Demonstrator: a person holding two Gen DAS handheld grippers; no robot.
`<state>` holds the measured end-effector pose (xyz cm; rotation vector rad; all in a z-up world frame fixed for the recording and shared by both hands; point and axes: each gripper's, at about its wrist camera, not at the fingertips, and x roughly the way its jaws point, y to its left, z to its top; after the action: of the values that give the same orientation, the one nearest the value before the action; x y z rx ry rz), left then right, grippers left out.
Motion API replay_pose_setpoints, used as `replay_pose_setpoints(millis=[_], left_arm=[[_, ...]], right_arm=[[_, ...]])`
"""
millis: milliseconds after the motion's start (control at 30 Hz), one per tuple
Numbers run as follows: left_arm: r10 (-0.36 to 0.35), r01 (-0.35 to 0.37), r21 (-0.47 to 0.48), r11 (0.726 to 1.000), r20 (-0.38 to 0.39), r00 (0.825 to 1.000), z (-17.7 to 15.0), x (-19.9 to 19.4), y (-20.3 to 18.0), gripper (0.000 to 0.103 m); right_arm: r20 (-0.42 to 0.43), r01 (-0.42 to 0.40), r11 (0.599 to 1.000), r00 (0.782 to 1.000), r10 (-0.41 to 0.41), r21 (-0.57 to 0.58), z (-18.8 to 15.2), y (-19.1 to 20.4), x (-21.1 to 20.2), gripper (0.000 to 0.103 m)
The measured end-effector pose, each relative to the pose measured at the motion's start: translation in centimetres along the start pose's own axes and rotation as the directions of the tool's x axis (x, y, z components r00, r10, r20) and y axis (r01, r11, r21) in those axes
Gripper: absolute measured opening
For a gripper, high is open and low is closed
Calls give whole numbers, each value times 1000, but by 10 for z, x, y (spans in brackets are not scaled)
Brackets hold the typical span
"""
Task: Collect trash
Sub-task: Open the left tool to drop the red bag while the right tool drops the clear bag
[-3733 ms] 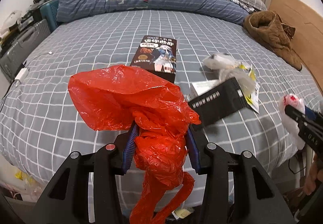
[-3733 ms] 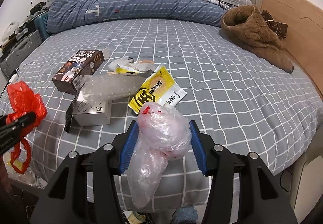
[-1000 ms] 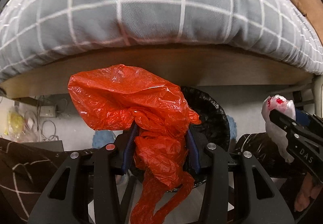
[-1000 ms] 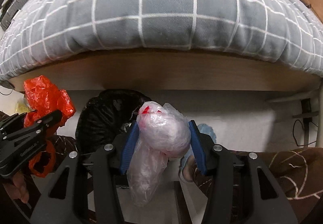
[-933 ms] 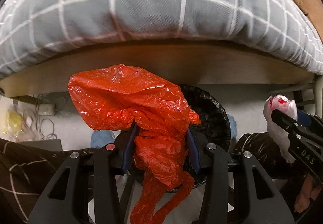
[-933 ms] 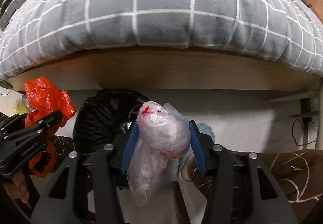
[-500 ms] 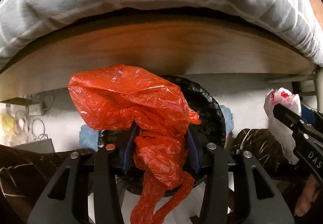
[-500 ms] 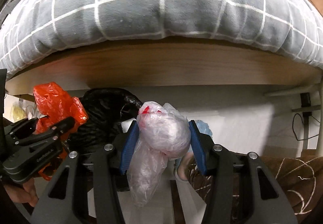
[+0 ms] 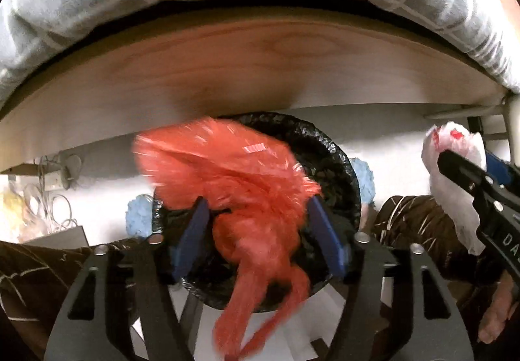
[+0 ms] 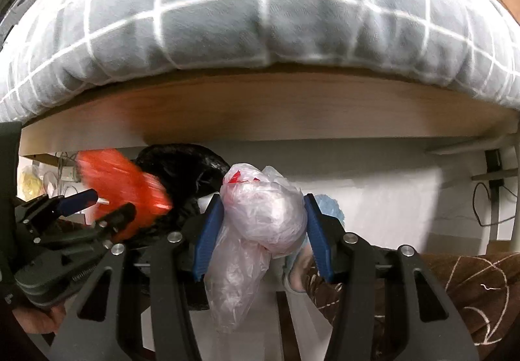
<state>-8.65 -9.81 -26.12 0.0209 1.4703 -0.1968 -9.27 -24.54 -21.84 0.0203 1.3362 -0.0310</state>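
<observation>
Left tongs (image 9: 260,231) at frame bottom were opening; the blurred red plastic bag (image 9: 234,192) hung between the pads, over the black-lined trash bin (image 9: 338,166) at centre. Right tongs (image 10: 260,231) pinched a clear plastic bag (image 10: 263,214). Beyond, the bed's wooden frame (image 10: 260,107) and grey checked cover (image 10: 227,3).

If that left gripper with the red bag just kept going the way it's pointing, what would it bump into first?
Most likely the black-lined trash bin, whose open mouth lies straight ahead of the left gripper. Its jaws are opening, and the blurred red plastic bag between them would go in first. Depth is hard to judge.
</observation>
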Motion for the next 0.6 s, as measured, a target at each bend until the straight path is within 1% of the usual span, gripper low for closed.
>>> replay_pose_setpoints(millis=[33, 100, 133, 200, 267, 400, 500, 600], left_arm=[[9, -9, 3, 1000, 10, 1000, 0, -3, 2, 71], [18, -18, -15, 1000, 33, 999, -2, -11, 9, 81], [27, -26, -27, 999, 50, 998, -2, -16, 14, 83], [58, -56, -38, 998, 78, 995, -2, -26, 20, 94], [75, -70, -44, 997, 109, 991, -4, -35, 25, 97], [95, -86, -71, 994, 136, 986, -8, -50, 43, 97], [113, -100, -89, 991, 152, 982, -10, -60, 55, 97], [113, -95, -119, 988, 163, 980, -14, -69, 73, 97]], right_arm=[[6, 0, 1000, 1000, 0, -4, 1, 2, -3, 49], [21, -10, 1000, 1000, 10, -12, 3, 8, -8, 49], [26, -10, 1000, 1000, 10, -19, 3, 10, -9, 49], [36, -19, 999, 999, 20, -33, 4, 19, -14, 49], [53, -26, 999, 998, 28, -48, 5, 26, -19, 49], [73, -43, 996, 996, 48, -77, 5, 43, -26, 49], [70, -59, 993, 995, 66, -98, 6, 56, -26, 49], [65, -80, 988, 994, 89, -129, 7, 71, -26, 49]])
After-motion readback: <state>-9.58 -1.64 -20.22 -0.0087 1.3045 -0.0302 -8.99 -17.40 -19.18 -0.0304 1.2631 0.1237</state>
